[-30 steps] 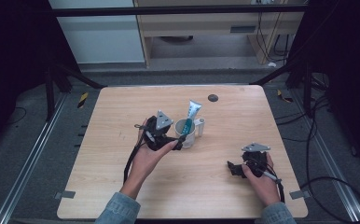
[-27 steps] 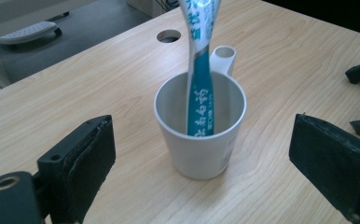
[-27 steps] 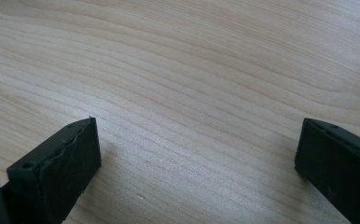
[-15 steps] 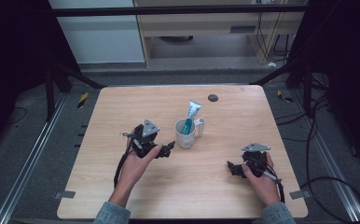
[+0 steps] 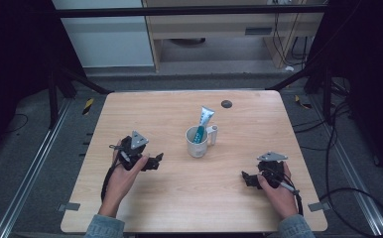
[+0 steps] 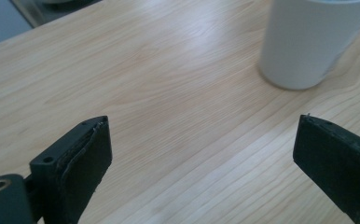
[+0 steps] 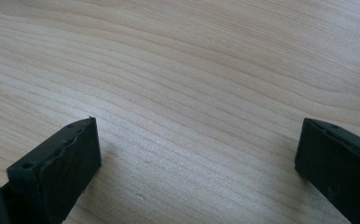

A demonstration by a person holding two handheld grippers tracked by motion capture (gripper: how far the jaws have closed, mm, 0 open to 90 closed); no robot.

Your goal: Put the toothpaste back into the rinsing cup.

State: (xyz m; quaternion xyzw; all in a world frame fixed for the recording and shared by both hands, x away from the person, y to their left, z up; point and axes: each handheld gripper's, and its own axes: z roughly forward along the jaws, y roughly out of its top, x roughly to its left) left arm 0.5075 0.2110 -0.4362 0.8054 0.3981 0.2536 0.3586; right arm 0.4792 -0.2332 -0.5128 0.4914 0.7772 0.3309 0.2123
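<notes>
Mug: a white ceramic mug [image 5: 197,143] is standing upright near the middle of the light wooden table [image 5: 179,208], its handle sticking out toward the far right; in the left gripper view its rounded white wall is sitting at the upper right [image 6: 308,42], beyond the jaws.
Tube: a teal and white toothpaste tube [image 5: 203,123] is standing inside the mug, resting against its rim.
Tube axis: its long axis is running steeply up out of the mug, the flat crimped end pointing up and leaning toward the far side of the table, a little to the right; the lower end is sitting hidden down in the mug.
Left gripper: the black hand-held left gripper [image 5: 156,159] is resting low over the table, left of the mug and apart from it, jaws pointing right toward it; they are standing wide apart with nothing but bare wood between them [image 6: 201,154].
Right gripper: the black hand-held right gripper [image 5: 245,177] is lying near the right front of the table, well apart from the mug, jaws pointing left; they are gaping over bare wood [image 7: 197,158] and gripping nothing.
Far edge: a small dark round disc [image 5: 226,104] is lying flat on the table behind the mug.
</notes>
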